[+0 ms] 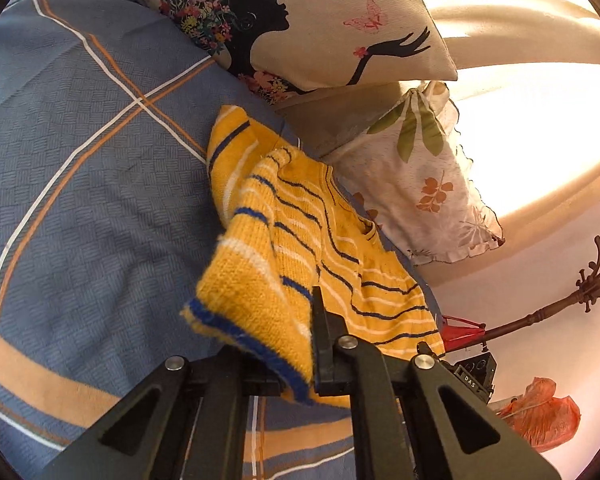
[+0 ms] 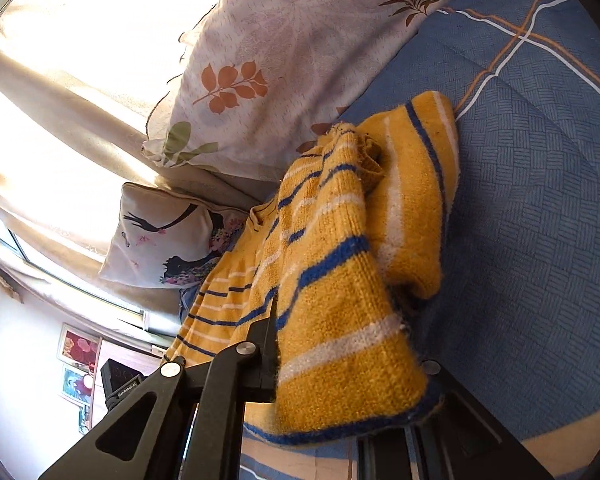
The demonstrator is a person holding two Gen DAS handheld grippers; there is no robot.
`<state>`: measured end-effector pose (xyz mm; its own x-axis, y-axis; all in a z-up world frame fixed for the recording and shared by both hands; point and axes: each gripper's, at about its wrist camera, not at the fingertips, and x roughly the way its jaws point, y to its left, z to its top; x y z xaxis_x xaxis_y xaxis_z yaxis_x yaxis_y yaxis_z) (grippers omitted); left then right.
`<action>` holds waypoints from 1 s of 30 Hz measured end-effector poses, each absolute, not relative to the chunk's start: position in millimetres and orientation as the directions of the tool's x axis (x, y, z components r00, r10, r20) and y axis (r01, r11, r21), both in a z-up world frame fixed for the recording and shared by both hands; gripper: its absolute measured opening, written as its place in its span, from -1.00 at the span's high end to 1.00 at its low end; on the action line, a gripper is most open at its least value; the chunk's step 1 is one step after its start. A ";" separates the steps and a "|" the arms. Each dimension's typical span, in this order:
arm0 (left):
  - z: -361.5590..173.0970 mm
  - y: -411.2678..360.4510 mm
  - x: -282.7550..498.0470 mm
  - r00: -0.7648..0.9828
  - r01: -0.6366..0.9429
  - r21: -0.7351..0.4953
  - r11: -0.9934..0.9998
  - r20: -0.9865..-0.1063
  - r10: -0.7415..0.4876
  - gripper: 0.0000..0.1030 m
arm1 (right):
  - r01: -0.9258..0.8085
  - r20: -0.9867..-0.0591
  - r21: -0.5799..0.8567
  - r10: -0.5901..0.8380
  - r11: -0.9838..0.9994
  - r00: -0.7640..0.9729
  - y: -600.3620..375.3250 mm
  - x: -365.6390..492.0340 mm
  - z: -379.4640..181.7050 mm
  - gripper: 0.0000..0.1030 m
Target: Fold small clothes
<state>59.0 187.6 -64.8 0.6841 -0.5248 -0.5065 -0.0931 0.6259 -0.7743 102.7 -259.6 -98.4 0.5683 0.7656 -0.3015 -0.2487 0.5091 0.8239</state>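
1. In my left wrist view, the far left is all bedspread (image 1: 80,184): blue woven cloth crossed by white and orange lines, with a broad pale-orange band low down.
2. Moving right, the yellow knit sweater (image 1: 300,248) with blue and white stripes hangs in mid-frame, lifted off the bed at its near edge, its far part still lying on the bedspread.
3. My left gripper (image 1: 300,364) has its jaws closed on the sweater's blue-edged hem; the knit is pinched between the black fingers.
4. Right of the sweater sit a cushion printed with a black silhouette and flowers (image 1: 300,24) and, below it, a leaf-print pillow (image 1: 428,184), both against bright window light.
5. At the far right edge are a dark coat stand (image 1: 580,292) and an orange plastic bag (image 1: 540,412).
6. In my right wrist view, the left side shows the glaring window, the silhouette cushion (image 2: 160,236) and pictures on the wall (image 2: 78,360).
7. The leaf-print pillow (image 2: 268,76) lies at upper centre.
8. The sweater (image 2: 340,280) drapes over the centre, a folded sleeve bunched toward its right.
9. My right gripper (image 2: 340,384) has its jaws closed on the sweater's lower edge; only the left finger shows, the other lies under the knit.
10. The bedspread (image 2: 540,200) fills the right.
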 end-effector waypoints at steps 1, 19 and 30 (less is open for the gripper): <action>-65.9 187.2 53.6 0.683 -0.095 -0.774 0.626 -0.508 -0.525 0.85 | -0.250 -0.303 0.824 0.768 0.509 0.564 -261.7 96.6 -100.1 0.73; -97.0 198.7 -6.1 0.743 -0.144 -0.783 0.605 -0.490 -0.457 0.11 | -0.153 -0.341 0.731 0.550 0.665 0.762 -341.5 7.1 -100.9 -0.13; -120.8 185.7 7.5 0.734 -0.124 -0.822 0.556 -0.453 -0.506 0.04 | -0.526 -0.457 0.465 0.702 0.712 0.547 -173.8 28.1 -37.5 -0.20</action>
